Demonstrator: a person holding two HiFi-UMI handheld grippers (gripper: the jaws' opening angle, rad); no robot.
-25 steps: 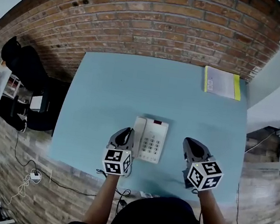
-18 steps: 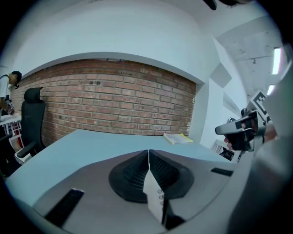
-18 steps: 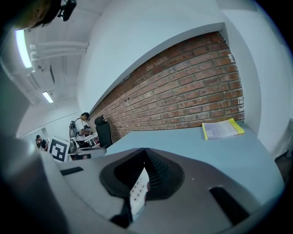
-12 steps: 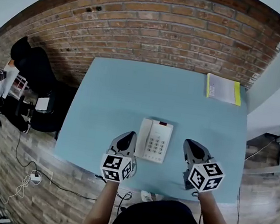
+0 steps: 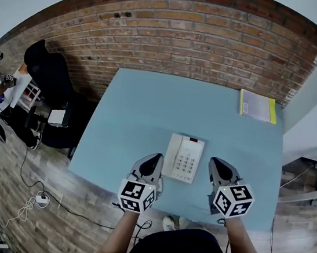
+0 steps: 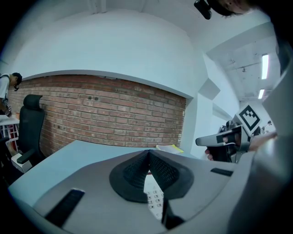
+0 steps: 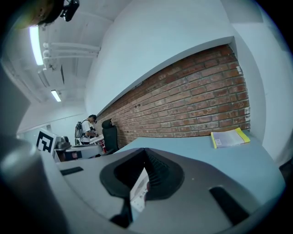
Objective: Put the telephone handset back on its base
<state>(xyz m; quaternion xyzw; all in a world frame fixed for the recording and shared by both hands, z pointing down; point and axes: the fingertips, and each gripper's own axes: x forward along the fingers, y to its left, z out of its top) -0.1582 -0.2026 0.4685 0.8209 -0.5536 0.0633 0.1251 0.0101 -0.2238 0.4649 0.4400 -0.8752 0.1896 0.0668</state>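
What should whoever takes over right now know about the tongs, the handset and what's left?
Left tongs: shut, empty, just left of the phone.
Right tongs: shut, empty, just right of the phone.
Handset: appears to lie in its cradle on the phone's left side, on the table.
Done: handset looks replaced.
Left: probably only to check it sits flush, then pull both tongs clear.

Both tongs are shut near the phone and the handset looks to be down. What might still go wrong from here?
1. The handset lies along the left side of the base, but the head view is too small to show whether it is fully seated. It may be sitting crooked.
2. The left tongs, shut and empty, hover close beside the handset. A sideways swing could knock it off.
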